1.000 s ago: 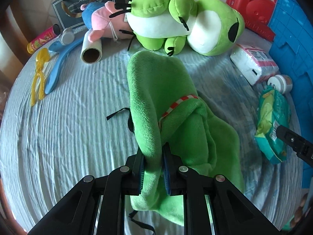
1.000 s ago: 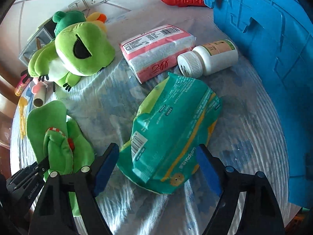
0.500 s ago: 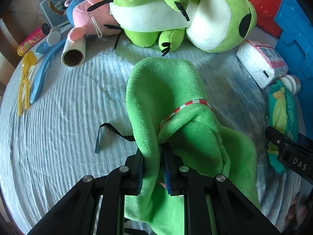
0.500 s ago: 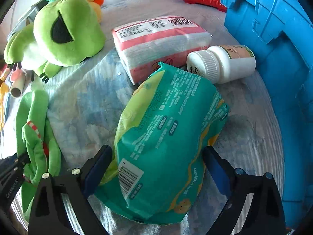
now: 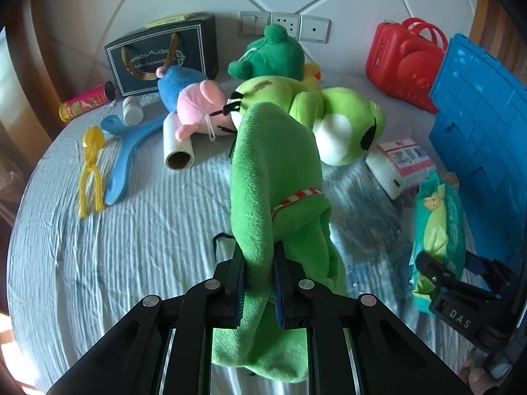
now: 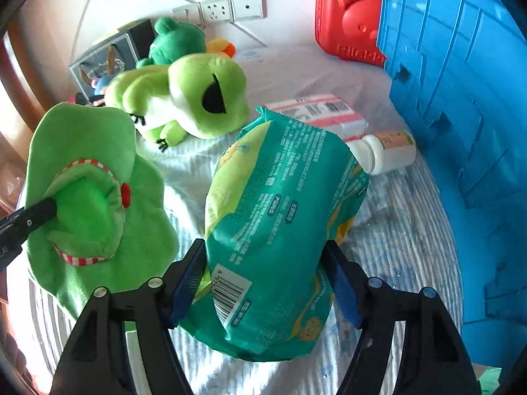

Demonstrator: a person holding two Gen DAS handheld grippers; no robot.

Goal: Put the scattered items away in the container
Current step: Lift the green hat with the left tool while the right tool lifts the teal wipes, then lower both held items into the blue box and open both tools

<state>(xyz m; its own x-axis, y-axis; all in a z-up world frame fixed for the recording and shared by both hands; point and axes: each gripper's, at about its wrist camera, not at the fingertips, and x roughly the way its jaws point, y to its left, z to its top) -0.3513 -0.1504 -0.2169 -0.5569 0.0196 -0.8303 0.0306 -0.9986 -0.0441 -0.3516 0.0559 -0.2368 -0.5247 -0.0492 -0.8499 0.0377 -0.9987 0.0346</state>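
My left gripper (image 5: pixel 258 284) is shut on a green plush hat (image 5: pixel 273 171) with a red-and-white checked trim and holds it lifted off the bed; the hat also shows in the right wrist view (image 6: pixel 89 177). My right gripper (image 6: pixel 265 278) is closed on a teal wet-wipes pack (image 6: pixel 280 217), both pads touching its sides and the pack tilted up off the sheet. The pack and right gripper also show in the left wrist view (image 5: pixel 438 227). The blue plastic container (image 6: pixel 461 115) stands at the right, close beside the pack.
On the striped bed sheet (image 5: pixel 131 237) lie a green frog plush (image 5: pixel 332 121), a pink-and-blue plush (image 5: pixel 194 102), a paper roll (image 5: pixel 178 146), a blue tool (image 5: pixel 122 154), yellow tongs (image 5: pixel 89 171), a tissue pack (image 6: pixel 322 115), a white bottle (image 6: pixel 385 151) and a red case (image 6: pixel 346 19).
My left gripper has raised the green hat off the bed. My right gripper has closed its pads onto the wipes pack and tipped it up.
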